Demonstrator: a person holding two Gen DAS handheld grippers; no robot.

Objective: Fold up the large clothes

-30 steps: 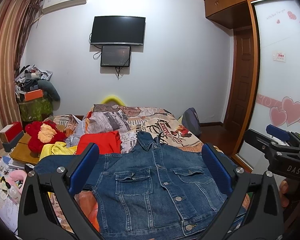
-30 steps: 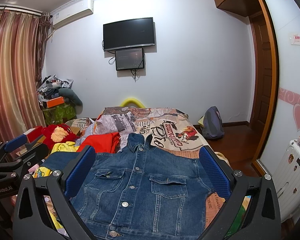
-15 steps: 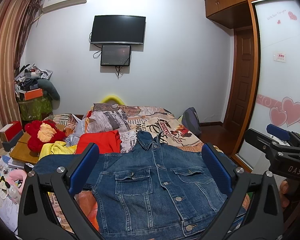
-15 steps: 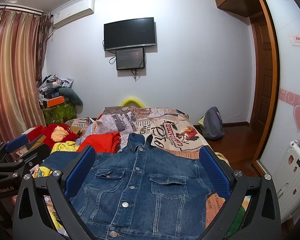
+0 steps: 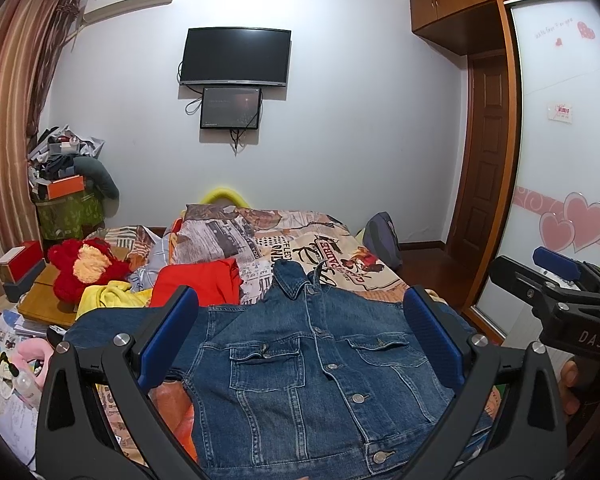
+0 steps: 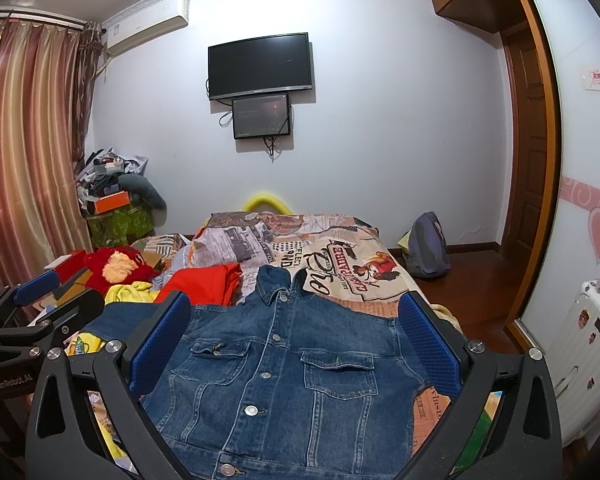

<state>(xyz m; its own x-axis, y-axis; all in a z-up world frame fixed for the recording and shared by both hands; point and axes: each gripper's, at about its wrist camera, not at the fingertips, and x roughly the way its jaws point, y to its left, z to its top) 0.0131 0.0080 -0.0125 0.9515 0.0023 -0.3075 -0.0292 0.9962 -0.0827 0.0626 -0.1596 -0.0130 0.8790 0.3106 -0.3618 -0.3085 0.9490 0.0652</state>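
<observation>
Nothing moved; both grippers, left gripper [image 5: 300, 336] and right gripper [image 6: 296, 336], wide, empty; denim jacket [image 5: 312, 364] hem cut off.

Bright even indoor light, sharp, fisheye-warped edges

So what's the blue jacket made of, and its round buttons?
The jacket looks like denim: faded blue woven cloth with lighter stitched seams and flap pockets. Its buttons look like dull silvery metal, though coated plastic can't be ruled out.
</observation>
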